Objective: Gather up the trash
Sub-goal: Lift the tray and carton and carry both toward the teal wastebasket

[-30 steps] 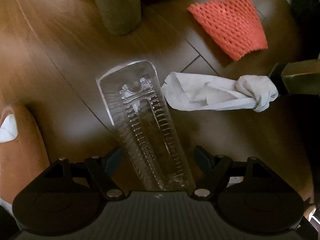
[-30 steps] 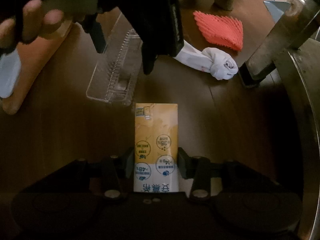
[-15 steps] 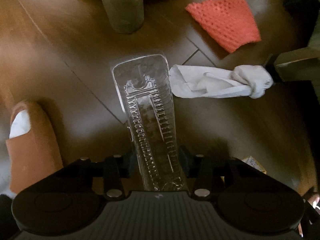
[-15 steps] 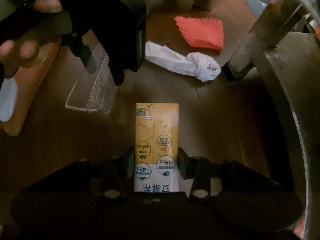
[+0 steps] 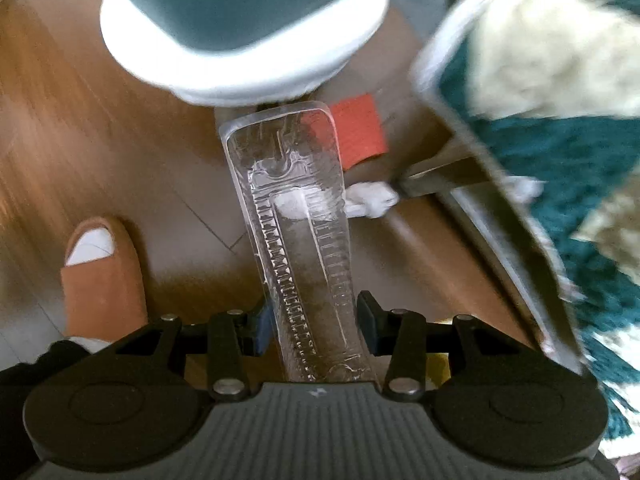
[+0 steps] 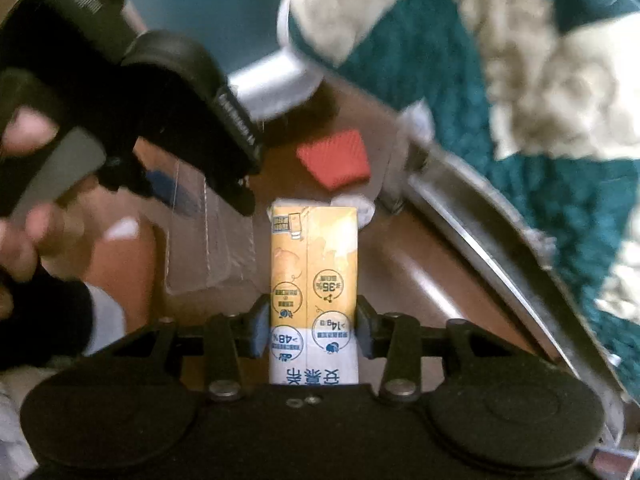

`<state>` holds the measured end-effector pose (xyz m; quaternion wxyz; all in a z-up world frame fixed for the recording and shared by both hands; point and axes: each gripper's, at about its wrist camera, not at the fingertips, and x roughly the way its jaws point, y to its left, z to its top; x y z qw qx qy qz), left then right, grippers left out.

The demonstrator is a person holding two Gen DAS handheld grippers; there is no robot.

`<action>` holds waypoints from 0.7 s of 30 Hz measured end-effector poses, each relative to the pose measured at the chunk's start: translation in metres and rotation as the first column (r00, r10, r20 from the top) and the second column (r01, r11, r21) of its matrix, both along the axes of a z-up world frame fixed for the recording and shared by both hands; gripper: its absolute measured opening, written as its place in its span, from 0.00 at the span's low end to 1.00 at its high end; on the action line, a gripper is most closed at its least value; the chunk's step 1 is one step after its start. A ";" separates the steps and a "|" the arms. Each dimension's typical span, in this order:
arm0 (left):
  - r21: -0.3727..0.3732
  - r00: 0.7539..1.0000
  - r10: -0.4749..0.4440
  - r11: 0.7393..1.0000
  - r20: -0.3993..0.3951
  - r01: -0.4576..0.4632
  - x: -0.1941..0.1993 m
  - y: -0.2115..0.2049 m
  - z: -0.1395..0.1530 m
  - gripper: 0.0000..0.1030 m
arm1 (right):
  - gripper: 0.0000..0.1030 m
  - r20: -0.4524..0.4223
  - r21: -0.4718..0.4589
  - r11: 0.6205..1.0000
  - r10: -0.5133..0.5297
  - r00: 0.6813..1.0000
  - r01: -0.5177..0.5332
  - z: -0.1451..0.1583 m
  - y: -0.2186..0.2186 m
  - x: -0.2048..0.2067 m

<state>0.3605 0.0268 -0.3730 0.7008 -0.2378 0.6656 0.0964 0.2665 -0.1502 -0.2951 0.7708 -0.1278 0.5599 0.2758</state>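
My left gripper (image 5: pixel 316 326) is shut on a long clear plastic tray (image 5: pixel 298 240), held up off the wooden floor (image 5: pixel 80 128). My right gripper (image 6: pixel 311 330) is shut on a yellow and white drink carton (image 6: pixel 313 280), also lifted. In the right wrist view the left gripper (image 6: pixel 192 196) and the hand holding it show at upper left, with the clear tray (image 6: pixel 208 248) hanging below. An orange mesh sleeve (image 5: pixel 360 132) (image 6: pixel 336 158) and a knotted white rag (image 5: pixel 372 198) lie on the floor far below.
A round teal stool with a white rim (image 5: pixel 248 32) fills the top of the left wrist view. A chair with a metal frame (image 5: pixel 492 208) and a teal and cream knitted cover (image 5: pixel 560 92) stands at the right. An orange slipper on a foot (image 5: pixel 102 276) is at lower left.
The left gripper closed on the clear tray. Both grippers then rose well above the floor with the tray and the carton; the stool seat and chair cover came into view.
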 end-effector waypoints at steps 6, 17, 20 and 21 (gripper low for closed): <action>0.026 0.982 -0.081 0.997 0.168 0.078 -0.028 0.007 0.089 0.42 | 0.40 0.122 0.036 0.998 -0.047 0.991 0.043 0.075 -0.008 -0.018; 0.004 0.909 -0.060 0.998 0.413 0.064 -0.059 0.051 0.217 0.42 | 0.40 0.330 0.151 0.987 -0.103 0.938 0.055 0.200 -0.001 -0.044; 0.019 0.881 -0.073 0.997 0.467 0.073 -0.059 0.062 0.250 0.42 | 0.40 0.376 0.174 0.984 -0.107 0.921 0.043 0.227 0.007 -0.039; 0.024 0.873 -0.076 0.997 0.482 0.073 -0.058 0.065 0.259 0.42 | 0.40 0.388 0.179 0.983 -0.108 0.915 0.040 0.235 0.010 -0.038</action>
